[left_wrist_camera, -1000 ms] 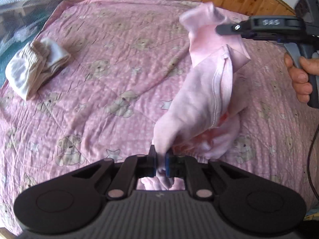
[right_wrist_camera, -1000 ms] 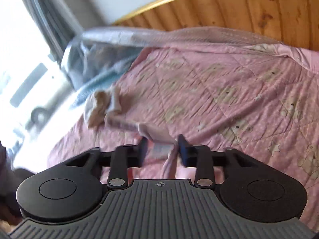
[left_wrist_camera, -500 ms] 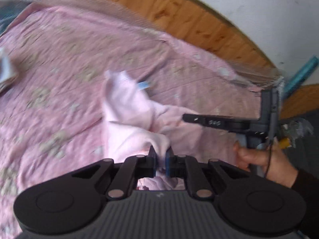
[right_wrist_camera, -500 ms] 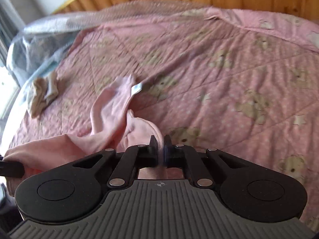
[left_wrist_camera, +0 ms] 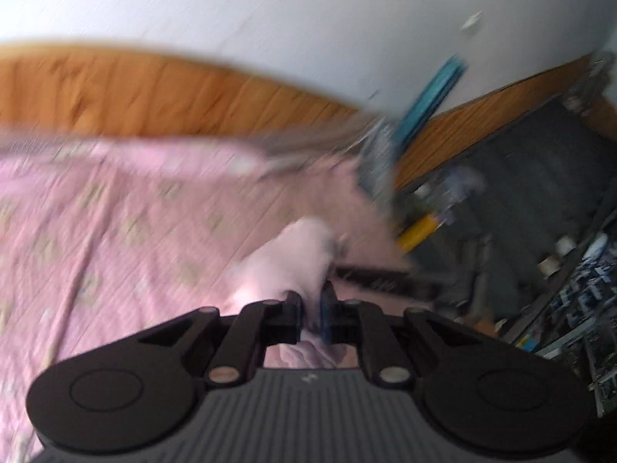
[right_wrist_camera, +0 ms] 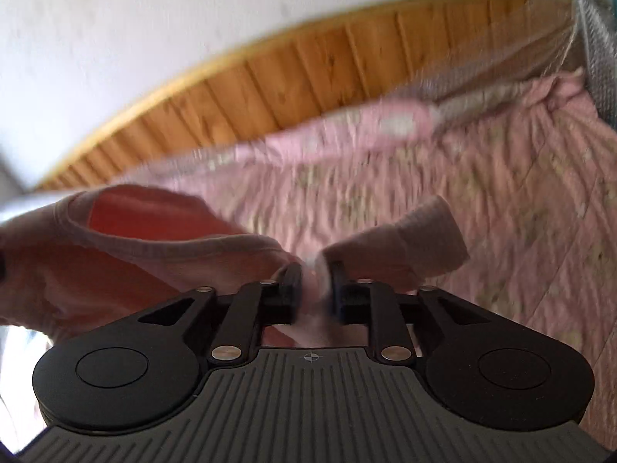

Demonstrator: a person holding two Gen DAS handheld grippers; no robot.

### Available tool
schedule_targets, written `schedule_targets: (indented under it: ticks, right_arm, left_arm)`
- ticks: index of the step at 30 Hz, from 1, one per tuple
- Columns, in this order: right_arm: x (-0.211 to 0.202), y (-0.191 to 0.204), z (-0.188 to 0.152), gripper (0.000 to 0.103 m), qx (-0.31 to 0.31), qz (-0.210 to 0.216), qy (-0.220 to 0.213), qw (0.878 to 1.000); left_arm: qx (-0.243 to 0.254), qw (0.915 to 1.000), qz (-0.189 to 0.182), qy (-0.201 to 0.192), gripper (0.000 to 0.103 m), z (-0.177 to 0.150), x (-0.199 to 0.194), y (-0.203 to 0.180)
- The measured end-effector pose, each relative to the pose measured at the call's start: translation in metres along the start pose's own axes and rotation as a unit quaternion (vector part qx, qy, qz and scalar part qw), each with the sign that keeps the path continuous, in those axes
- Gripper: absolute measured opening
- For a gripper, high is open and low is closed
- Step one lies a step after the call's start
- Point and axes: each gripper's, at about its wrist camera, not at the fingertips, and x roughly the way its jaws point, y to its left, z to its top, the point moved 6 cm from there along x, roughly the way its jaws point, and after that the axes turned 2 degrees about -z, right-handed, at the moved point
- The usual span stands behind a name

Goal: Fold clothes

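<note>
Left gripper, black two-finger tongs: clamped together on a fold of the pale pink knit garment, cloth bunched up just ahead of the fingertips and spilling below them. Right gripper, same black make: closed on another part of the same garment, with a thin band of cloth pinched between the fingers; ribbed neckline edge looping off to the left, reddish inner face showing, ribbed sleeve cuff sticking out to the right just beside the tongs. Garment held up off the bed between both tongs, over the near part of the pink quilted bedspread with pale bear prints. In the left view, the other tool's dark fingers visible just right of the bunched cloth, blurred. Farther out: orange-brown wooden plank headboard along the bedspread's far edge, white wall above. Past the bedspread's right edge in the left view: blue stick-like object leaning on the wall, dark floor with small clutter, too smeared to identify.
</note>
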Motion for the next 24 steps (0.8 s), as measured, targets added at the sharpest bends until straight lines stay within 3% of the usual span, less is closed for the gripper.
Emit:
schedule_targets:
  ticks: [2, 5, 7, 9, 13, 14, 15, 17, 19, 20, 21, 22, 23, 24]
  right_arm:
    - [0.01, -0.005, -0.014, 0.048, 0.004, -0.003, 0.021, 1.0]
    - [0.024, -0.013, -0.035, 0.049, 0.01, -0.008, 0.053, 0.999]
    - [0.034, -0.018, -0.049, 0.05, 0.014, -0.012, 0.074, 0.997]
    - [0.044, -0.023, -0.063, 0.053, 0.018, -0.015, 0.095, 0.995]
    - [0.053, -0.033, -0.019, 0.054, 0.033, -0.013, 0.06, 0.998]
    - [0.064, -0.026, -0.009, 0.057, 0.012, -0.012, 0.07, 0.997]
    - [0.077, -0.017, -0.003, 0.064, -0.012, -0.012, 0.085, 0.996]
    - [0.111, -0.004, 0.003, 0.065, -0.037, -0.012, 0.12, 0.992]
    - [0.138, 0.006, -0.002, 0.056, -0.046, -0.005, 0.148, 0.988]
    - [0.149, 0.011, -0.007, 0.041, -0.053, -0.004, 0.16, 0.986]
    - [0.154, 0.016, -0.009, 0.012, -0.061, -0.003, 0.161, 0.985]
    - [0.156, 0.021, -0.009, 0.008, -0.07, -0.001, 0.158, 0.985]
    - [0.15, 0.028, -0.004, 0.008, -0.083, 0.003, 0.141, 0.986]
    - [0.135, 0.036, 0.006, 0.008, -0.094, 0.016, 0.113, 0.989]
  left_arm:
    - [-0.062, 0.9948, 0.034, 0.073, 0.016, -0.046, 0.043, 0.055]
    - [-0.136, 0.9774, 0.075, 0.143, 0.016, -0.114, 0.083, 0.106]
    - [-0.162, 0.9742, 0.081, 0.135, 0.016, -0.136, 0.081, 0.113]
    - [-0.198, 0.9719, 0.074, 0.103, 0.022, -0.144, 0.074, 0.119]
    - [-0.251, 0.9636, 0.071, 0.059, 0.034, -0.141, 0.076, 0.13]
    - [-0.249, 0.9643, 0.069, 0.057, 0.039, -0.138, 0.082, 0.129]
    - [-0.244, 0.9656, 0.069, 0.058, 0.052, -0.134, 0.088, 0.126]
    - [-0.231, 0.9666, 0.091, 0.065, 0.064, -0.127, 0.1, 0.122]
    - [-0.227, 0.9638, 0.12, 0.072, 0.065, -0.125, 0.11, 0.121]
    - [-0.229, 0.9615, 0.134, 0.07, 0.063, -0.126, 0.114, 0.121]
    - [-0.229, 0.9601, 0.145, 0.068, 0.053, -0.127, 0.114, 0.122]
    - [-0.223, 0.9619, 0.145, 0.065, 0.04, -0.124, 0.113, 0.12]
    - [-0.213, 0.965, 0.139, 0.063, 0.021, -0.119, 0.112, 0.116]
    - [-0.198, 0.9702, 0.13, 0.049, 0.02, -0.111, 0.102, 0.109]
